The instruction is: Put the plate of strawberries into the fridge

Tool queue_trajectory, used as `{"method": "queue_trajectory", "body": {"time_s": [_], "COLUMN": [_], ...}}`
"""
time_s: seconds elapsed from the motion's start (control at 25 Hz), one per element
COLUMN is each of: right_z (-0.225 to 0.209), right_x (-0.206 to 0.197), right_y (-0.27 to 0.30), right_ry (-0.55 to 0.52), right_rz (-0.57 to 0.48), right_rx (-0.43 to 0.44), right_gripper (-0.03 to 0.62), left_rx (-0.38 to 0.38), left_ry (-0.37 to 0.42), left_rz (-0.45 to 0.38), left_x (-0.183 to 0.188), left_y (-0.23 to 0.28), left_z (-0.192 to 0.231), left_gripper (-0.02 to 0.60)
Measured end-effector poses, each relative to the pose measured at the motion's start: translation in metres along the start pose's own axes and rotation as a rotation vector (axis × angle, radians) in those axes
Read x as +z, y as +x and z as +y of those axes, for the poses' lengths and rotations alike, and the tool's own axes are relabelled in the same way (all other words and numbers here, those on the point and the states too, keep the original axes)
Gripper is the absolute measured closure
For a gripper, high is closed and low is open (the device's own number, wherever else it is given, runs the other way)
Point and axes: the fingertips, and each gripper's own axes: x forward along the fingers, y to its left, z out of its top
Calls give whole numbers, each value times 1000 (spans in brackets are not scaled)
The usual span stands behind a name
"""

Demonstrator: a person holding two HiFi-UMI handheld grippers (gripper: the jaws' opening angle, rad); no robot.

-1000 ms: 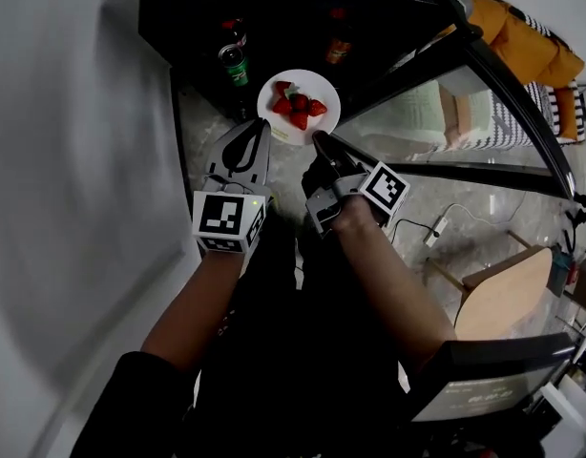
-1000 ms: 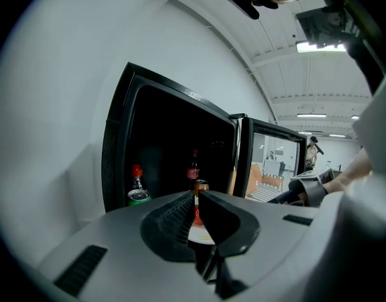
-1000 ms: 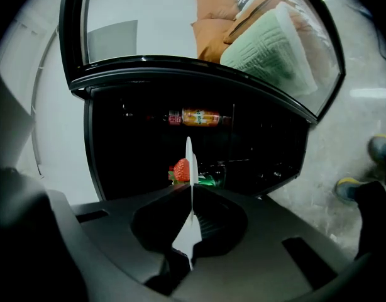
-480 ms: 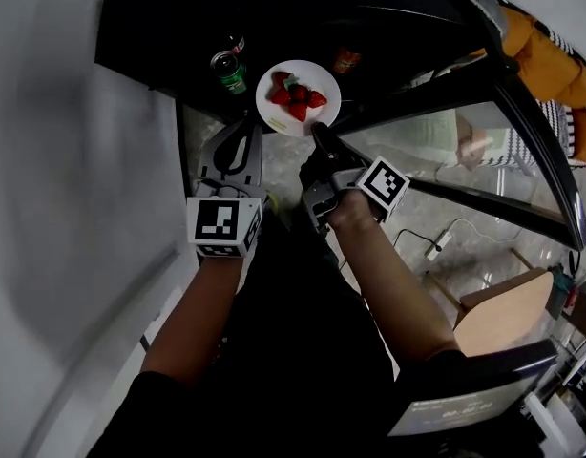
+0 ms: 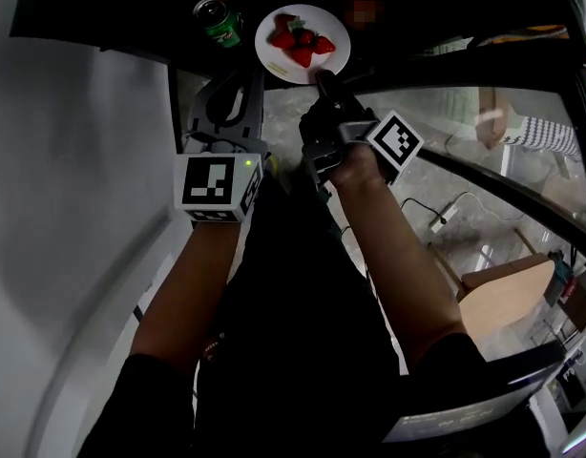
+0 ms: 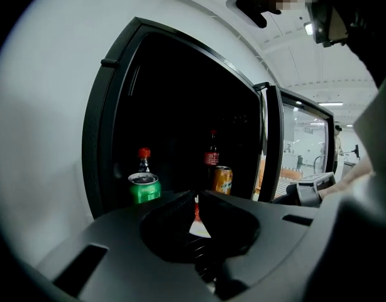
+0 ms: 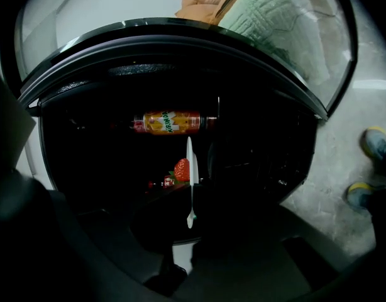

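A white plate [image 5: 324, 55] carrying several red strawberries [image 5: 301, 42] hangs at the dark mouth of the open fridge [image 5: 112, 8]. My right gripper [image 5: 324, 77] is shut on the plate's near rim. In the right gripper view the plate [image 7: 190, 162] runs edge-on as a thin white line out from the jaws [image 7: 190, 216], with a strawberry [image 7: 181, 168] beside it. My left gripper [image 5: 245, 74] sits just left of the plate, jaws together and holding nothing that I can see. In the left gripper view its tips [image 6: 196, 198] meet, with a sliver of plate showing beyond.
A green can [image 5: 217, 19] and a red-capped bottle [image 6: 143, 159] stand at the fridge's left; a cola bottle [image 6: 211, 156] and an orange can [image 6: 222, 180] stand deeper in. An orange drink bottle [image 7: 171, 123] shows behind the plate. The glass door [image 5: 484, 132] stands open on the right.
Both grippers and the plate have moved forward, so the plate now lies further over the fridge's dark opening, close beside the green can. The right gripper's hold is unchanged.
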Motion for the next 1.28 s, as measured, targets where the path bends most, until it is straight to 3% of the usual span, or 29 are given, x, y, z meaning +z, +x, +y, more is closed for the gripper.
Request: {"method": "queue_trajectory", "body": {"time_s": [0.44,1.28], "right_z": [-21,-32], "right_x": [6,12], "right_y": [22,63], "right_ry": [1,-33], "right_rz": [-19,-16], "right_rx": [-5,-15], "right_gripper": [579,579], "left_rx": [9,10], "left_ry": [-16,-32], "left_rz": [14,-9], "left_x": [-26,-32], "left_y": [14,40], "left_z": [13,19], "left_gripper": [563,563]}}
